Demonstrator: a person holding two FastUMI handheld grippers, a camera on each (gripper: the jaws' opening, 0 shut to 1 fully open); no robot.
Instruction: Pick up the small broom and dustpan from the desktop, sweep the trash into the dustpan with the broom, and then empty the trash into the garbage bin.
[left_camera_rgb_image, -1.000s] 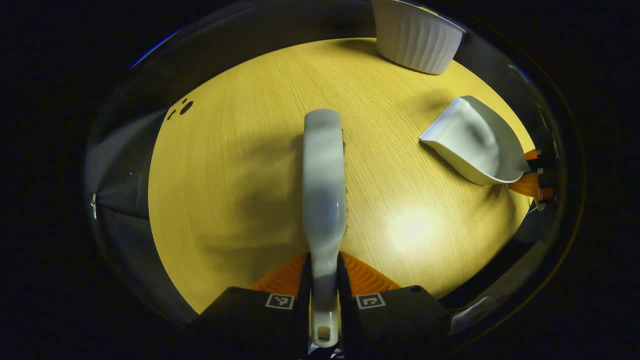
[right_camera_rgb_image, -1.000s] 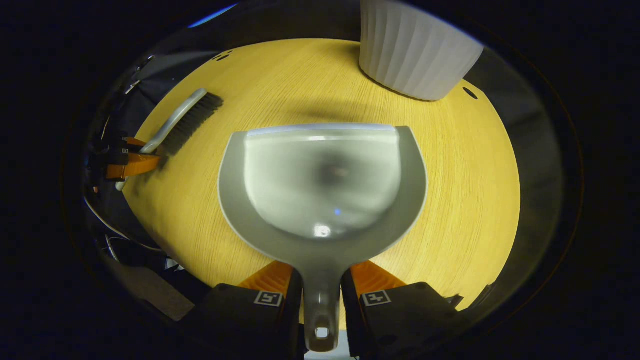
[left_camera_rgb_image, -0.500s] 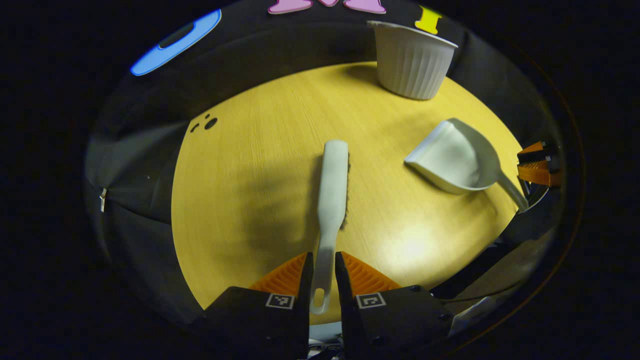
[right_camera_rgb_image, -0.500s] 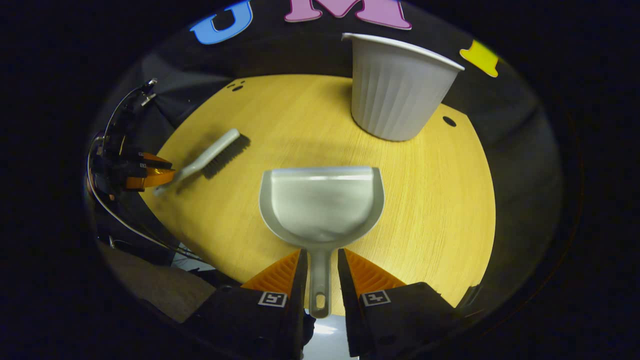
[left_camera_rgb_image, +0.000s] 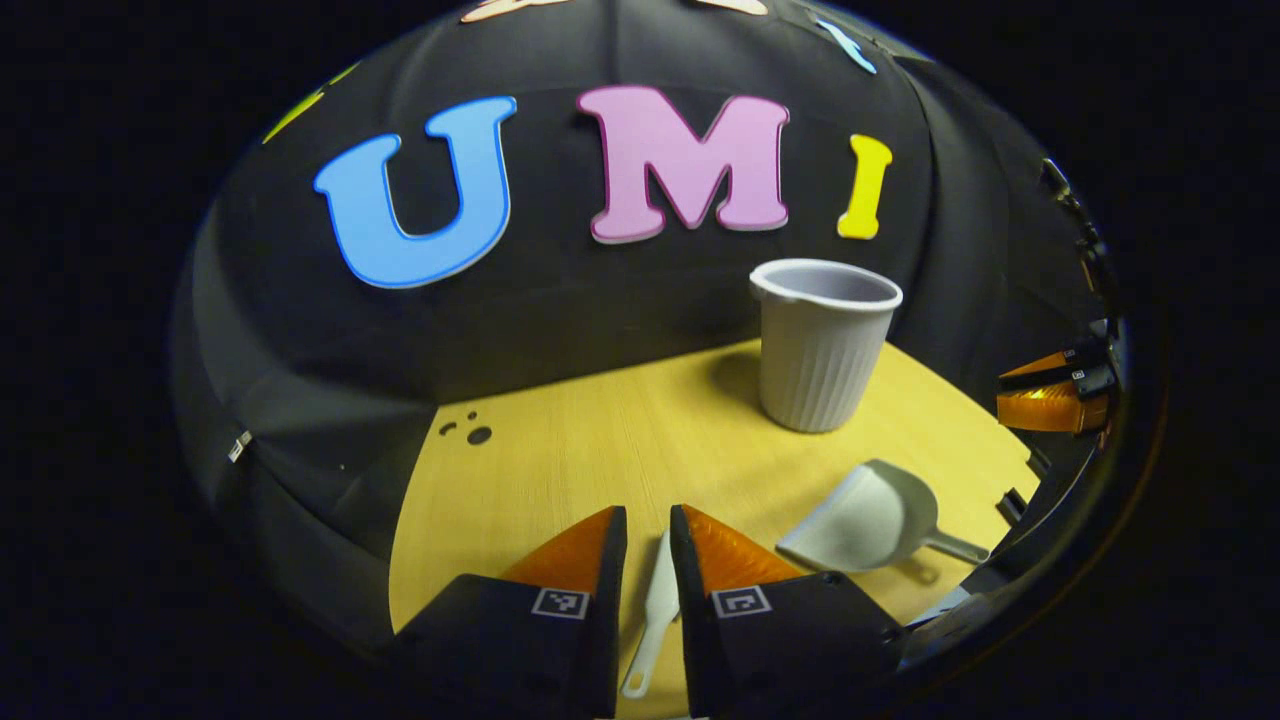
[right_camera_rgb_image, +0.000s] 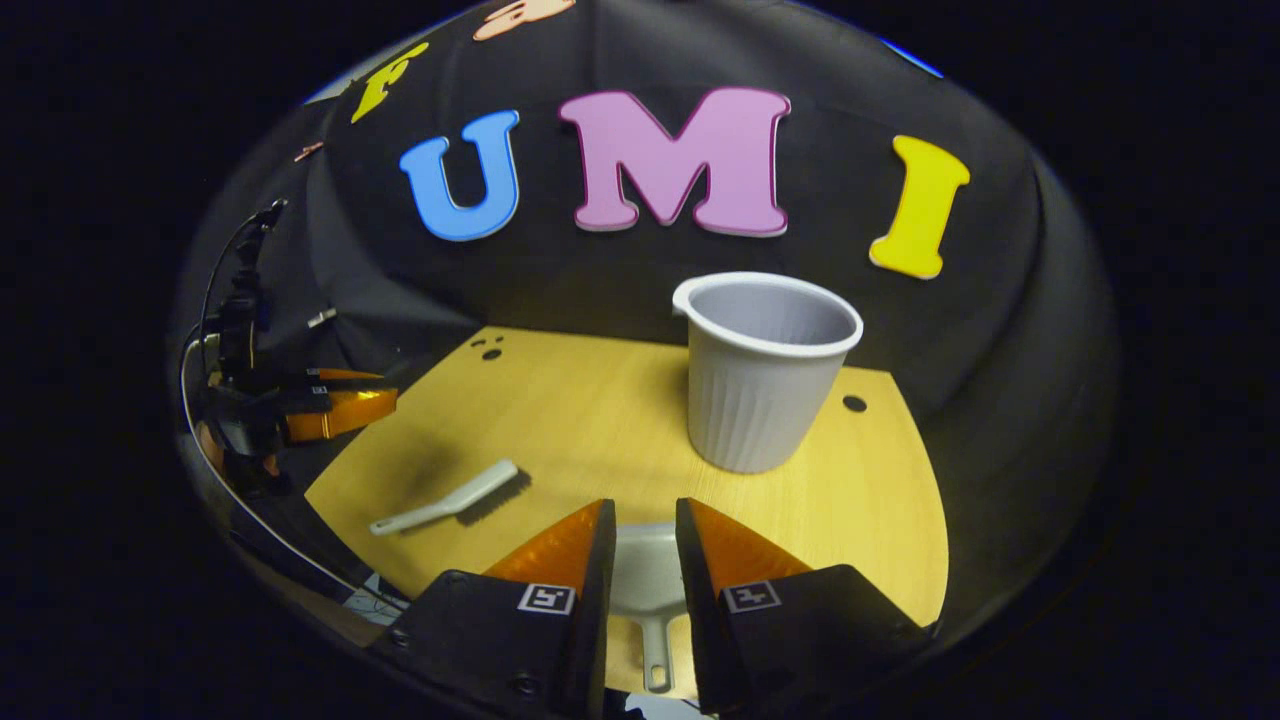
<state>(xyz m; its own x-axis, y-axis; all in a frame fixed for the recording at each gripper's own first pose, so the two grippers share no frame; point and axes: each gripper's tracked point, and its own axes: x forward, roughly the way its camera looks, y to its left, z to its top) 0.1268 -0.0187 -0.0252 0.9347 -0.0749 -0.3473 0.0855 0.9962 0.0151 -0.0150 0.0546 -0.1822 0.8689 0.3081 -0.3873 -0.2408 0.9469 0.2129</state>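
The small pale broom (left_camera_rgb_image: 655, 605) lies flat on the yellow table, seen low through the gap of my left gripper (left_camera_rgb_image: 648, 520), which hangs open above it and holds nothing. To its right rests the grey dustpan (left_camera_rgb_image: 870, 515), mouth facing left. In the right gripper view the dustpan (right_camera_rgb_image: 645, 590) lies under my right gripper (right_camera_rgb_image: 643, 515), also open and lifted off it. There the broom (right_camera_rgb_image: 450, 498) lies at the left, bristles away from me. The ribbed white bin (right_camera_rgb_image: 760, 370) stands upright at the back of the table.
The wooden table (left_camera_rgb_image: 560, 450) has small dark holes (left_camera_rgb_image: 478, 435) near its back left corner. Black cloth walls close in behind and at both sides. The other gripper shows at the table's right edge (left_camera_rgb_image: 1050, 400) and left edge (right_camera_rgb_image: 335, 410).
Both grippers have let go and risen back from the table. The broom and dustpan, held a second ago, now lie on the tabletop, and the back wall has come into view.
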